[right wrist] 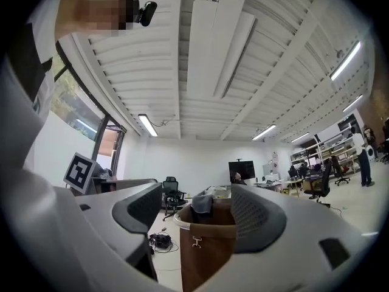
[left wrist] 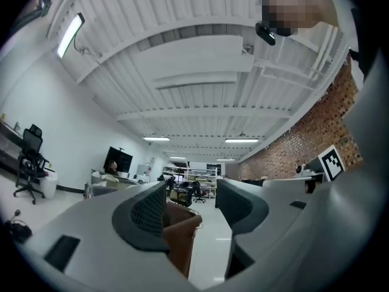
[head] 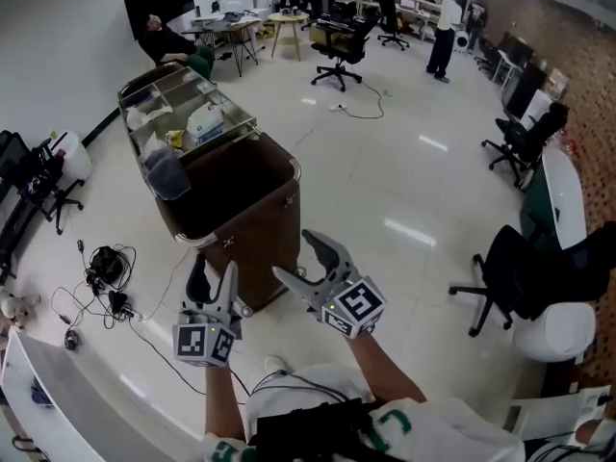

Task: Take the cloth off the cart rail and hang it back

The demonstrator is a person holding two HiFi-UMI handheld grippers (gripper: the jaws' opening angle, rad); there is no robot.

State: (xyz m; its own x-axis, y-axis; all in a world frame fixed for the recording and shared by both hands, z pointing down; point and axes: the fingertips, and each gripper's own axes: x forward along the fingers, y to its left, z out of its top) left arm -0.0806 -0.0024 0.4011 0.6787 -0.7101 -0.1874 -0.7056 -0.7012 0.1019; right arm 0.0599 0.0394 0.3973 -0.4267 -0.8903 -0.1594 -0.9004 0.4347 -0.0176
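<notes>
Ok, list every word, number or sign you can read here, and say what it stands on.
No text here can be read.
On the left gripper: square marker pattern only, no letters.
On the right gripper: the same, pattern only.
On the person's sleeve, green print: creased and partly cut off, unreadable.
On the cart: no label shows.
On the wall screen: dark, nothing shown.

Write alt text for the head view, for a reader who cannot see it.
Seen from above, a person holds the left gripper and right gripper, both open and empty, short of a brown cart. A grey cloth hangs over its left edge; office chairs stand around.
</notes>
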